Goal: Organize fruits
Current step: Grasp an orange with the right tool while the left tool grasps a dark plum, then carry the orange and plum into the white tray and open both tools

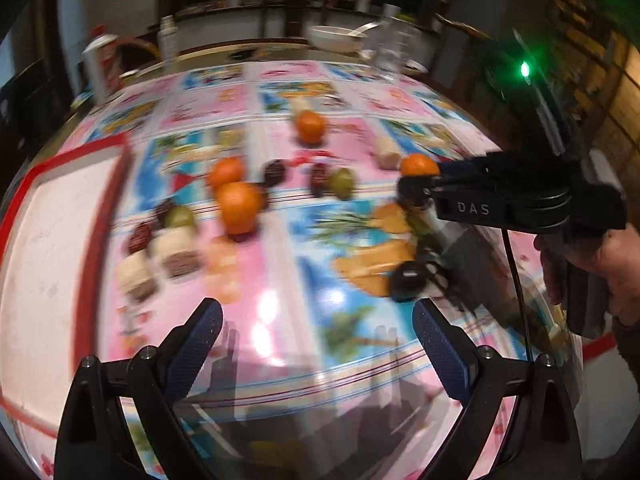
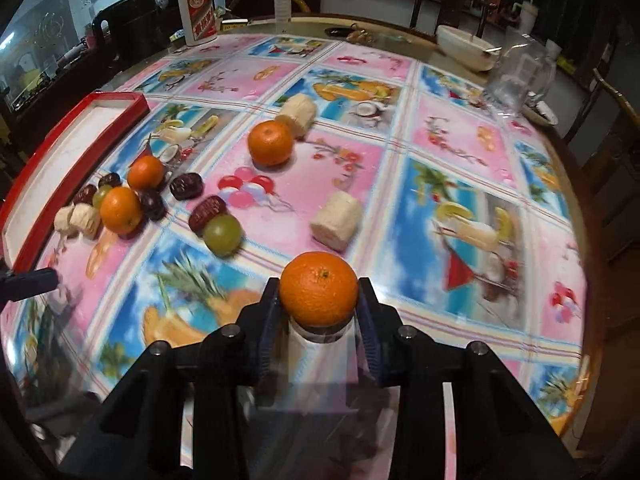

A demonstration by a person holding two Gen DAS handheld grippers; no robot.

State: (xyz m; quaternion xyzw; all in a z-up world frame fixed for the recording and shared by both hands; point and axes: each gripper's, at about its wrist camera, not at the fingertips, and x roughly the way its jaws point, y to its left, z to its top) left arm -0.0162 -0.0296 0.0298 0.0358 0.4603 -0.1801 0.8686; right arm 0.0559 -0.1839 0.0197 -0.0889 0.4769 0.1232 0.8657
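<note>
At the far left of the desk (image 2: 460, 168), covered in a glossy pink-and-blue fruit-print cloth, lies the shallow red-rimmed white tray (image 2: 86, 136), empty in both views and the likely home for the fruit. Just right of its rim sits a loose cluster: dark red dates (image 2: 86, 194), a small green grape (image 2: 102, 195), two round oranges (image 2: 121, 210), and pale peeled banana chunks (image 2: 86, 220). Further right, a date and a larger green grape (image 2: 222, 234) touch each other; a third orange (image 2: 270, 143) rests against a banana chunk behind it, and a cut banana piece (image 2: 337, 220) lies alone, its long axis running from near left to far right. The left tongs (image 1: 318, 346) hover low over bare cloth with jaws wide apart and nothing between them, nearer to the tray and the cluster than the other tool. The right tongs (image 2: 319, 300) are closed on a round bright orange (image 2: 319, 289), clamped at its sides, stem dimple facing up and toward the camera; being round, it has no long axis to speak of. The tray lies well apart from this orange, ahead and to the left, across the scattered fruit, so delivery would probably mean a leftward carry over the cluster.
</note>
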